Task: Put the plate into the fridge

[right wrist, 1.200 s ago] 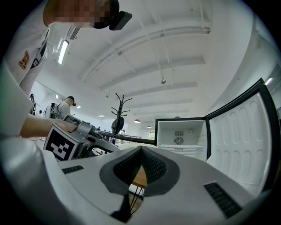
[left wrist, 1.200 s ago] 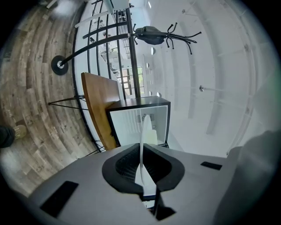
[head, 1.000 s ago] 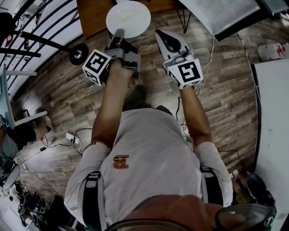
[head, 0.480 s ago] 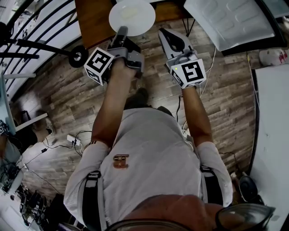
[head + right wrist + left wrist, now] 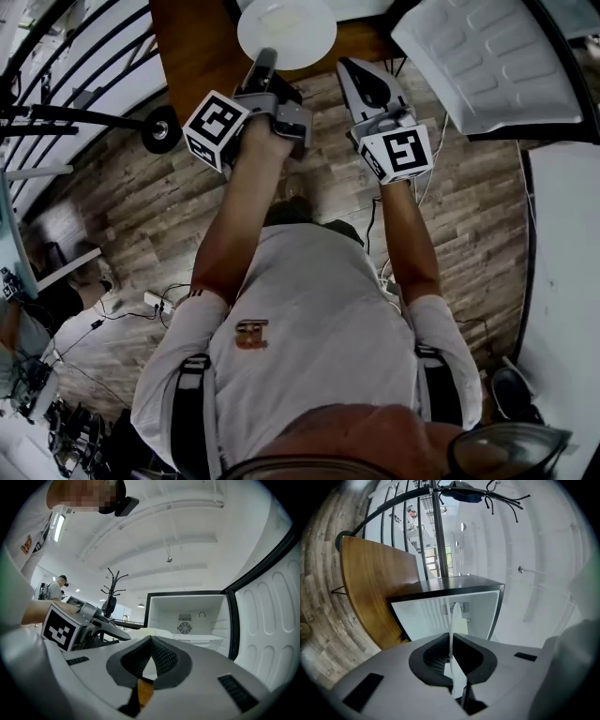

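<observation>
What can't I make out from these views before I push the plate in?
- Right gripper view: the right tool hides the fridge's lower part.
- Head view: the top edge cuts off the fridge's inside; only its door shows.
- Left gripper view: the plate shows edge-on, so its top face is unreadable.

Plate (image 5: 286, 31) is placed top centre of the head view, overlapping the worktop (image 5: 192, 47), and is held between the jaws of the left gripper (image 5: 265, 58) just below it. Right gripper (image 5: 356, 70) is set just right of the left one, apart from the plate. Fridge door (image 5: 487, 61) is seen upper right, railing (image 5: 75, 66) upper left. In the right gripper view, fridge (image 5: 187, 616) is found at centre, its door at the right edge.
</observation>
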### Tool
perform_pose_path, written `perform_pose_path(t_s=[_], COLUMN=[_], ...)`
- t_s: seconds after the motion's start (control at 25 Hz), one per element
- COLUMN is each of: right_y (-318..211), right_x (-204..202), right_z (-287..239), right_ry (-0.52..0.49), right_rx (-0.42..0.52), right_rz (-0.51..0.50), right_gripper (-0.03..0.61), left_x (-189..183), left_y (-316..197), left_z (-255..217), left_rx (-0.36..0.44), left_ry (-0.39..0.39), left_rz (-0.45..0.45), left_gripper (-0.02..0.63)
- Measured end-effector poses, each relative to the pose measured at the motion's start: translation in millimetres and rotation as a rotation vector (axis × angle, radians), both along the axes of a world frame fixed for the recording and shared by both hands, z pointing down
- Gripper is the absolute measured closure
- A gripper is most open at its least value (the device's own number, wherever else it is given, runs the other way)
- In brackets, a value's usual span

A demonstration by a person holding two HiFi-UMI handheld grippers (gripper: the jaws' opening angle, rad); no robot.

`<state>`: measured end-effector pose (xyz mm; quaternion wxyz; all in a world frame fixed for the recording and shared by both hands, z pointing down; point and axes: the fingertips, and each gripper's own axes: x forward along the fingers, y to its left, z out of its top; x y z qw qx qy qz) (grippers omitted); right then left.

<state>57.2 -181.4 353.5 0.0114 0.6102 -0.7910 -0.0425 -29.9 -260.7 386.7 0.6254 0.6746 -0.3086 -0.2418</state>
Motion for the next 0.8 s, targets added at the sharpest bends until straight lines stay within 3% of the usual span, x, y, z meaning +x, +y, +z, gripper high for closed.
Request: perform_pose_path(t_s=[0.12,0.8], right_y=[-32,-56], right_x=[11,19], right_z=[1,-19], right_ry=[0.000,0.029], right_rx=[-0.004,0.012], right_rz=[0.005,0.046], right_gripper=[0.546,0.546], left_x=[12,33], left_y=[-32,-65], left_z=[1,-12], left_rx=[-0.003,-0.011], left_ry=[-0.004,0.024], left_rz=[0.006,0.010], left_gripper=[0.586,0.586])
